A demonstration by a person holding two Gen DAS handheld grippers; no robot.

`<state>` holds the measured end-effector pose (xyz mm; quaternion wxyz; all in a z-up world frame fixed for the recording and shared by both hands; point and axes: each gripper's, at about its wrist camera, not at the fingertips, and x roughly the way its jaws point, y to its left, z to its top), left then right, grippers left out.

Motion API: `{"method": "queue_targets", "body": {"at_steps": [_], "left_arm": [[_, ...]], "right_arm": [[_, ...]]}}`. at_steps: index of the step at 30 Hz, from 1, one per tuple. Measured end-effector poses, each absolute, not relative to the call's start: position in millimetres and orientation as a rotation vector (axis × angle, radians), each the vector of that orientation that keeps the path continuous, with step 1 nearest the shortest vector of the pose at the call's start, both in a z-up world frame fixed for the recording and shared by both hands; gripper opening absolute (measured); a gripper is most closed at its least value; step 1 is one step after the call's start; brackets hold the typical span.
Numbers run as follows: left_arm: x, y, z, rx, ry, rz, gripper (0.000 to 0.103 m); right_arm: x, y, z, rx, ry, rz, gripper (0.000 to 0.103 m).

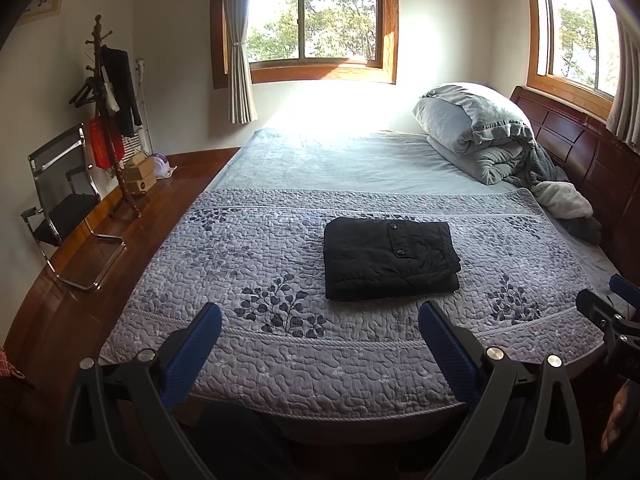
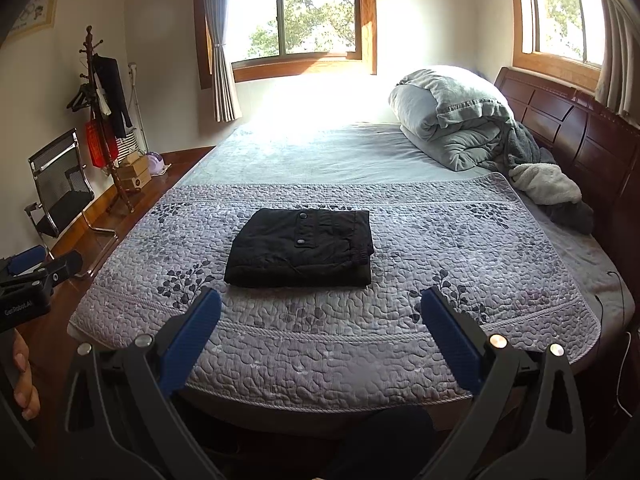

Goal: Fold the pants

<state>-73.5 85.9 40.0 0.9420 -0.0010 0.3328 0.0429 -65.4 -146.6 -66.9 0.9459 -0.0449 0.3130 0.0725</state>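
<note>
Both grippers, the left gripper (image 1: 320, 320) and right gripper (image 2: 320, 306), have jaws wide open, holding nothing. One folded pair of black pants (image 1: 390, 258) lies on the bed (image 1: 280, 360). Two windows (image 1: 316, 16) let light in.

Black pants (image 1: 390, 258) folded into a compact rectangle, two round snap buttons showing on top, lying flat on a grey quilted bedspread with dark leaf print (image 1: 280, 280). Left gripper (image 1: 320, 322) with black arms and blue ribbed pads held back over the near bed edge, jaws spread wide, touching nothing. Right gripper (image 1: 612, 300) partly visible at the right border. Rolled grey duvet (image 1: 476, 128) against a dark wooden headboard (image 1: 580, 148). Chrome-framed black chair (image 1: 64, 200) on the wood floor, left.
</note>
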Motion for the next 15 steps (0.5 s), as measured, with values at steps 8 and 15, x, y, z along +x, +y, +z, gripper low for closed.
{"method": "queue_targets", "body": {"at_steps": [8, 15], "left_arm": [[-73.4, 85.8, 40.2, -0.004, 0.679, 0.090, 0.099], [-73.8, 87.1, 40.7, -0.004, 0.681, 0.090, 0.099]], "right_arm": [[-65.7, -146.4, -67.0, -0.091, 0.637, 0.147, 0.100], [-64.6, -146.8, -67.7, -0.096, 0.639, 0.141, 0.100]]}}
